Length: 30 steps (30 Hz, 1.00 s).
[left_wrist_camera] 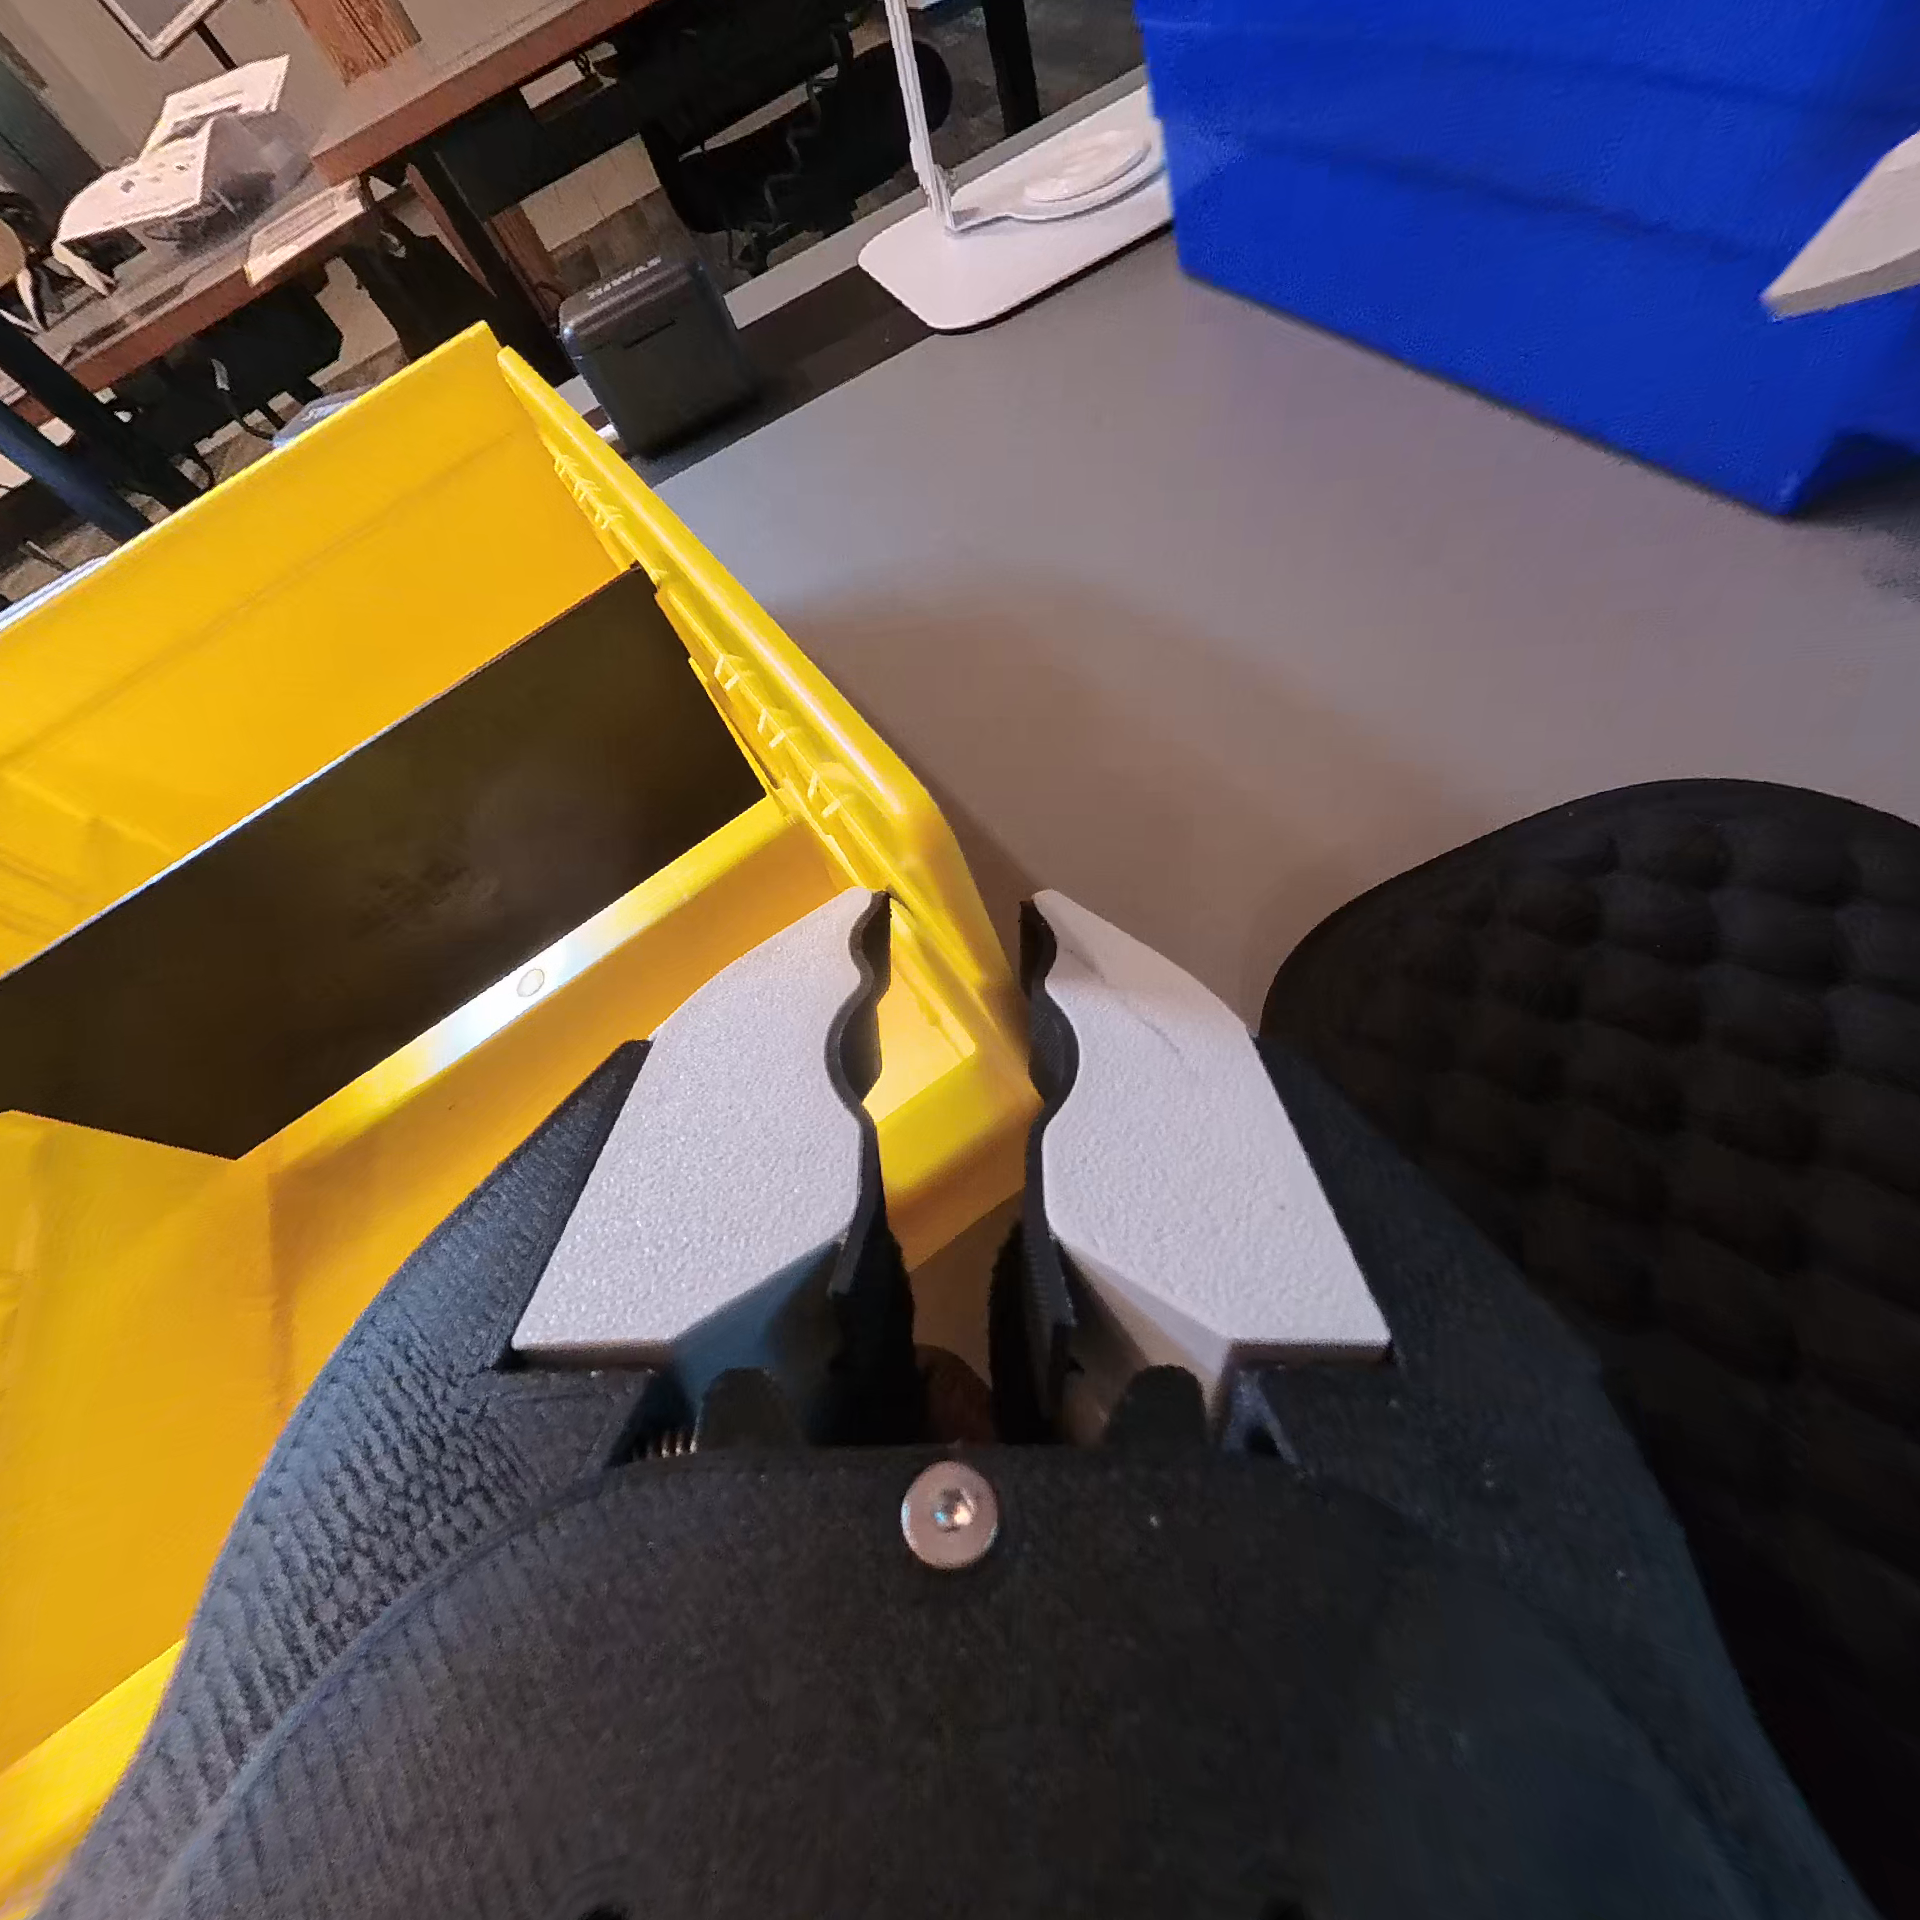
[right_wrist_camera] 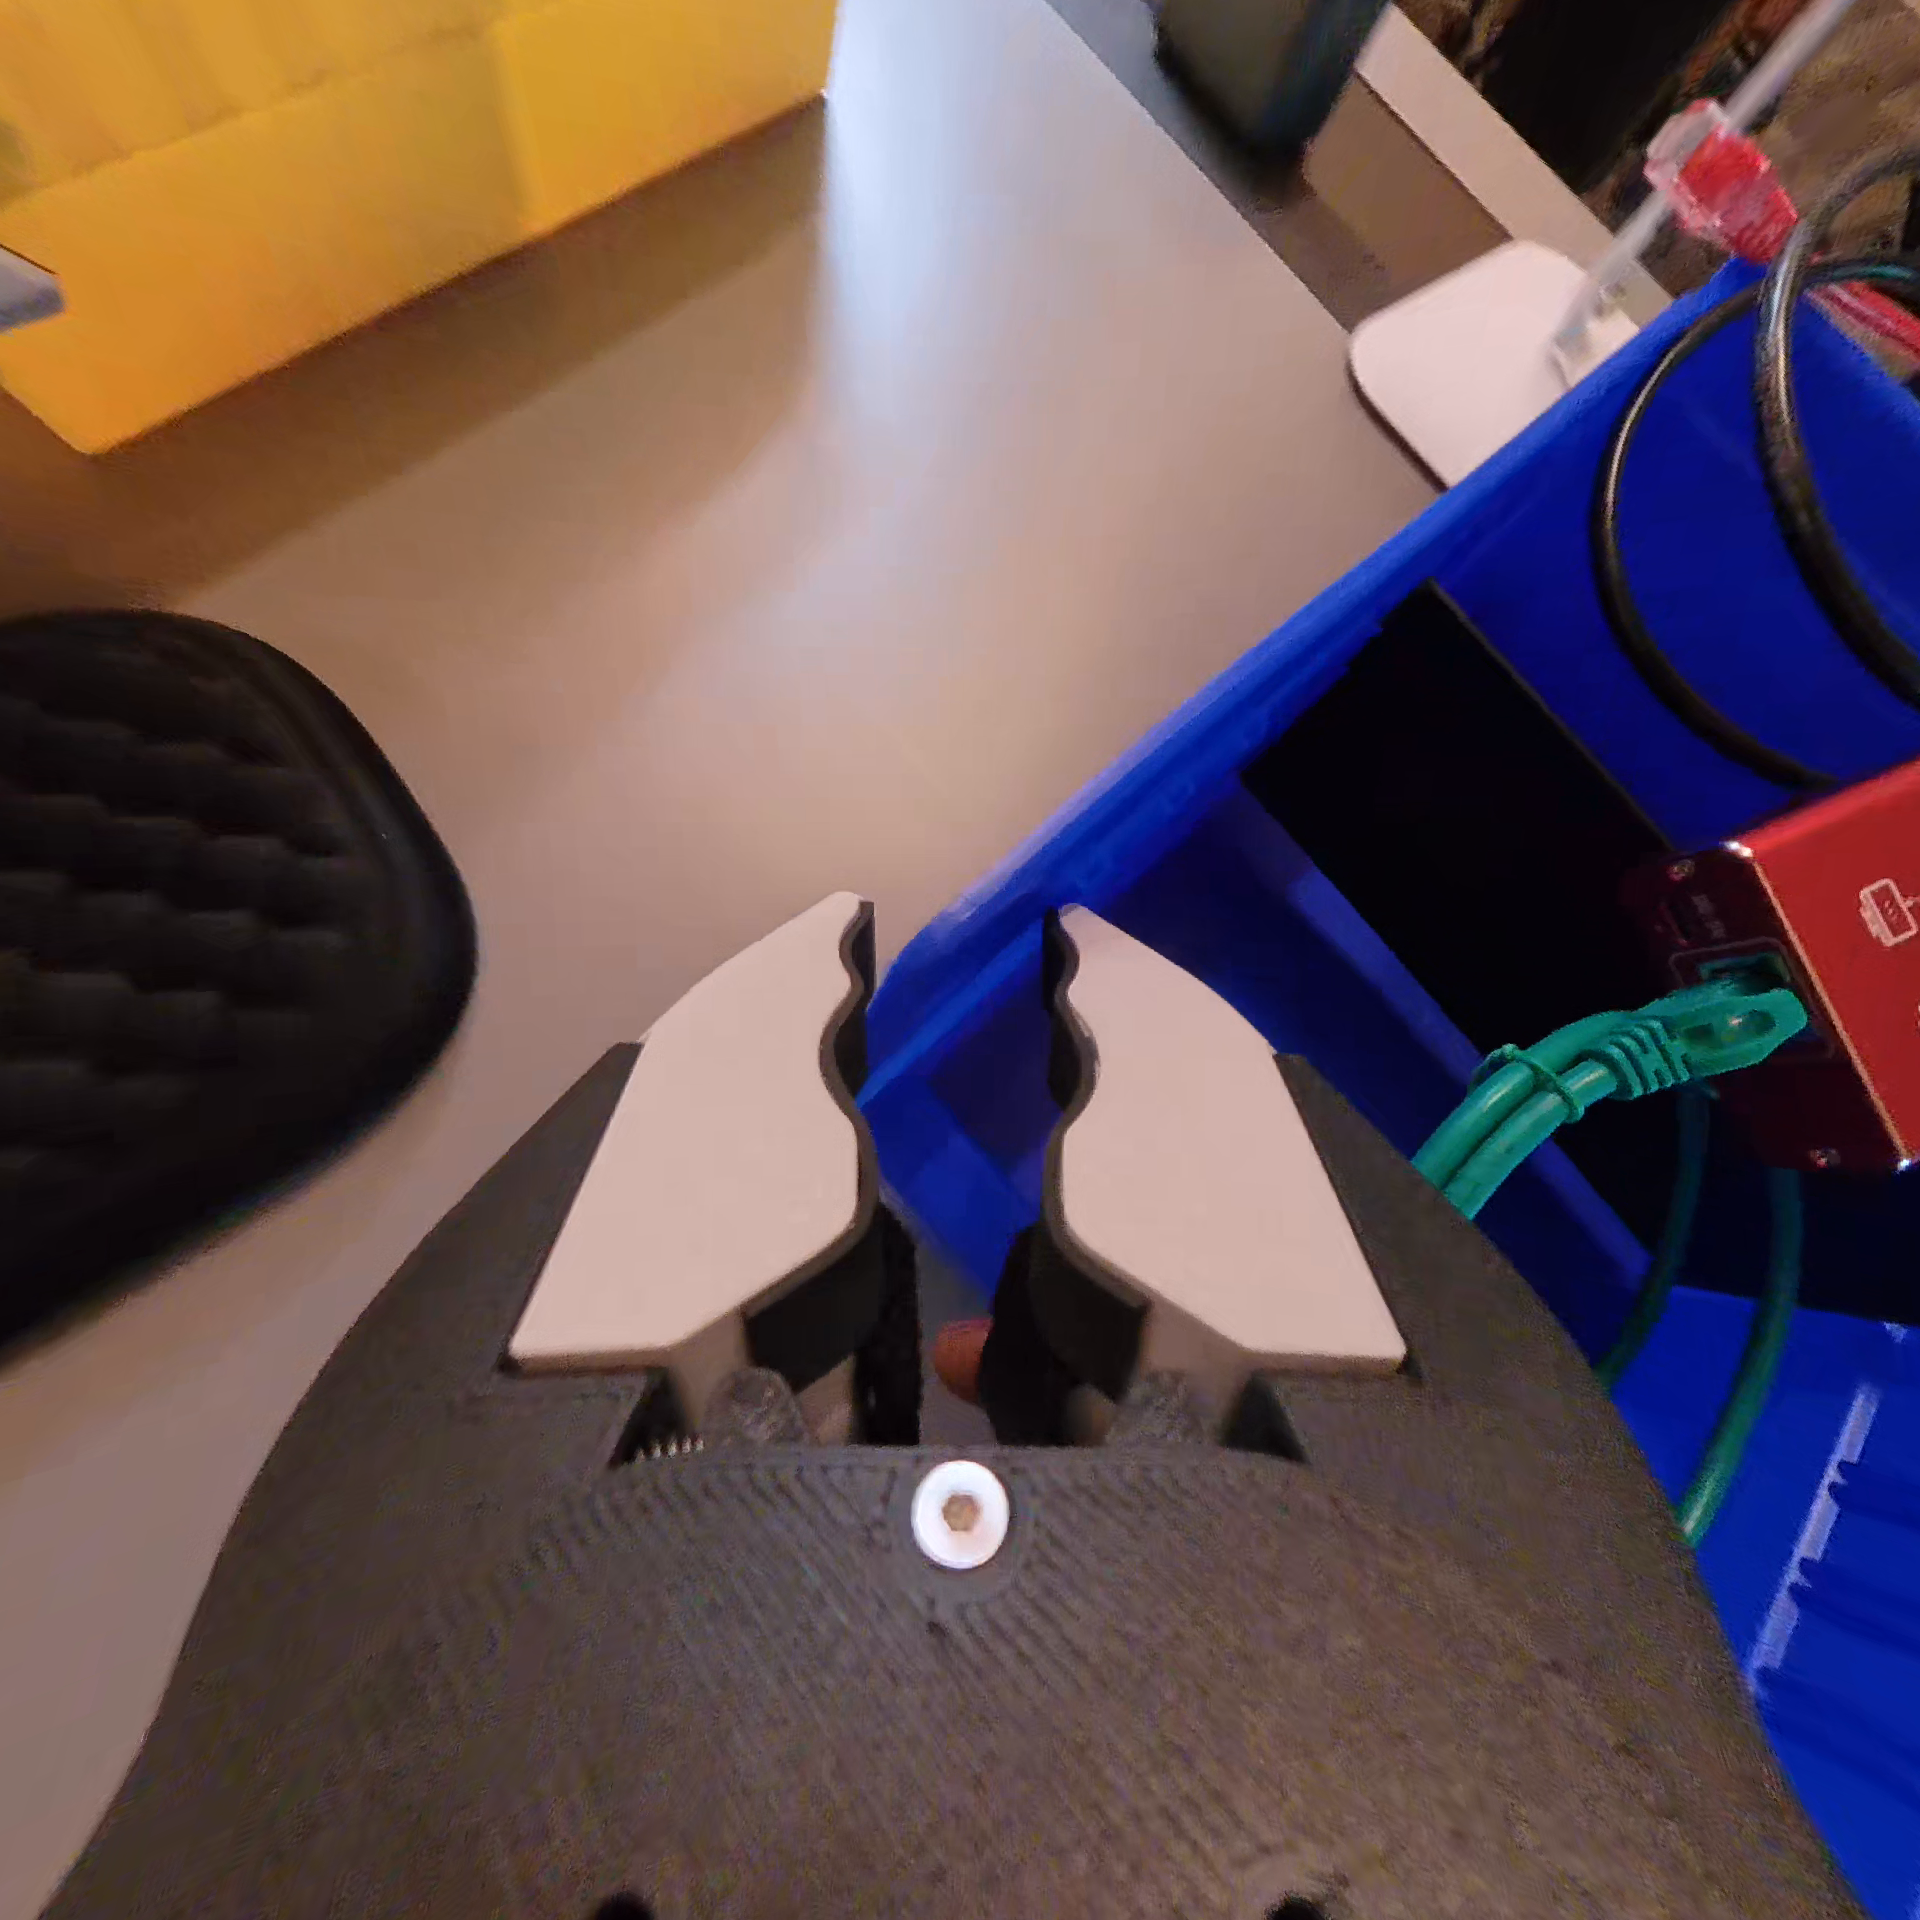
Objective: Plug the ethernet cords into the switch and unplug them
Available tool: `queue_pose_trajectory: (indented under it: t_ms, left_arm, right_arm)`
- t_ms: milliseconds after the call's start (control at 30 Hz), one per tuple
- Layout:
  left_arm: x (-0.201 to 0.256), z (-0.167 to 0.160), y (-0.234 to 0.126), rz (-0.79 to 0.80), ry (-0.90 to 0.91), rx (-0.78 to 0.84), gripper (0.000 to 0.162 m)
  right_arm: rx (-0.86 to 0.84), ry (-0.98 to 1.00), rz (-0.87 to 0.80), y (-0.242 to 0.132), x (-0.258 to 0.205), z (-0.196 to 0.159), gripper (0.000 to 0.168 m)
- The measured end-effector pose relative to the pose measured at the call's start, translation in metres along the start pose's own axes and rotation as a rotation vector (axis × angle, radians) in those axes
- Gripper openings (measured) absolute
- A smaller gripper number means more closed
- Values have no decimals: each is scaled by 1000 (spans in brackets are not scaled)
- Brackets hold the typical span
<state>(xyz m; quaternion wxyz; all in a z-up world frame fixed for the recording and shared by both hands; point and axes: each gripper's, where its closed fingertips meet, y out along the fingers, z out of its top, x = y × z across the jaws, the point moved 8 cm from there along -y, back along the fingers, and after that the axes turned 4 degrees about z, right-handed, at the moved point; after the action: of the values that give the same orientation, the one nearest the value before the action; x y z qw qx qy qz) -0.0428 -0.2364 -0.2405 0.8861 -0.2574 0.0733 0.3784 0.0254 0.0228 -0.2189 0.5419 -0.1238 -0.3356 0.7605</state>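
Both tongs are parted and hold nothing: the left gripper (left_wrist_camera: 956,925) hovers over the yellow bin's (left_wrist_camera: 312,644) corner, the right gripper (right_wrist_camera: 956,925) over the blue bin's (right_wrist_camera: 1174,727) rim, where the green ethernet cord (right_wrist_camera: 1558,1081) sits plugged into the red switch (right_wrist_camera: 1849,935)

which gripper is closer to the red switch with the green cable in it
Right. The right gripper hangs over the blue bin's near corner, and the red switch sits in that bin. The left gripper is over the yellow bin's corner, across the table.
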Motion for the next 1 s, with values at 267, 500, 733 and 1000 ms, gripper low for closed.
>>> queue_pose_trajectory:
  t_ms: [267, 500, 733, 1000]
  left_arm:
    - [1, 1, 4, -6, -18, 18, 25]
    - [1, 2, 5, -16, -35, 20, 25]
    - [1, 3, 8, -20, -40, 22, 26]
    - [-4, 5, 0, -61, -61, 60, 37]
  right_arm:
    - [62, -102, 93, 34, -42, 38, 31]
    - [110, -165, 158, 53, -65, 57, 32]
    - [119, -222, 185, 65, -80, 71, 32]
    - [125, -266, 169, 66, -87, 73, 32]
